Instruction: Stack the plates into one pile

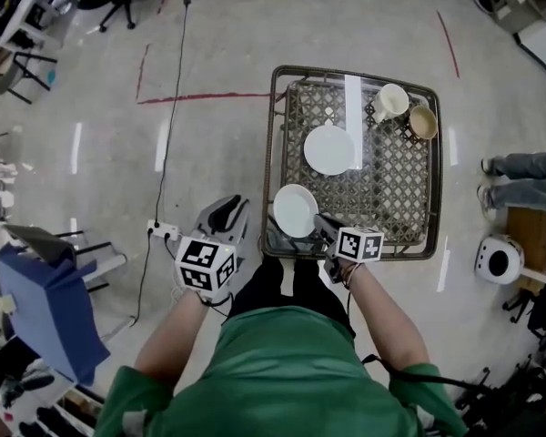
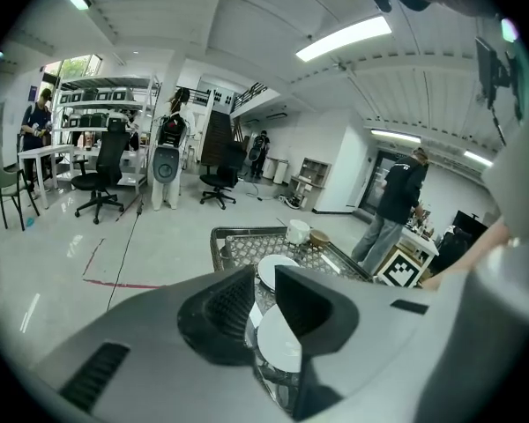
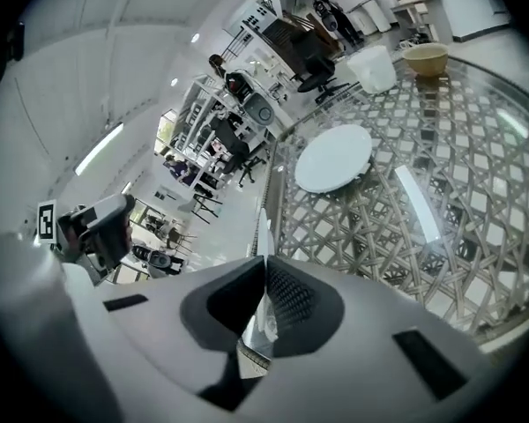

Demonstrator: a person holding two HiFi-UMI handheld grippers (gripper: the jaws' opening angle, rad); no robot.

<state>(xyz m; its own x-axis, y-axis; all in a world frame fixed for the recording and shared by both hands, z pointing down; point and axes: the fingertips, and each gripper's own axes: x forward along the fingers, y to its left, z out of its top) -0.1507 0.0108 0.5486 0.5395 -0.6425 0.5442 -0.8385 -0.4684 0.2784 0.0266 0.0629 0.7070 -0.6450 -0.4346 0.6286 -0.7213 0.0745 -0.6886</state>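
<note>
A woven worktop (image 1: 278,153) with a glass top stands on a grey floor (image 1: 91,153). Two white plates lie on it. The near plate (image 1: 294,209) is by the near left corner. The far plate (image 1: 328,149) is in the middle, apart from it. A white mug (image 1: 391,102) and a brown bowl (image 1: 424,123) stand together at the far right corner. The right hand-held gripper (image 1: 320,220) holds the near plate by its right rim. The left hand-held gripper (image 1: 229,209) hangs over the floor, just off the near left corner.
</note>
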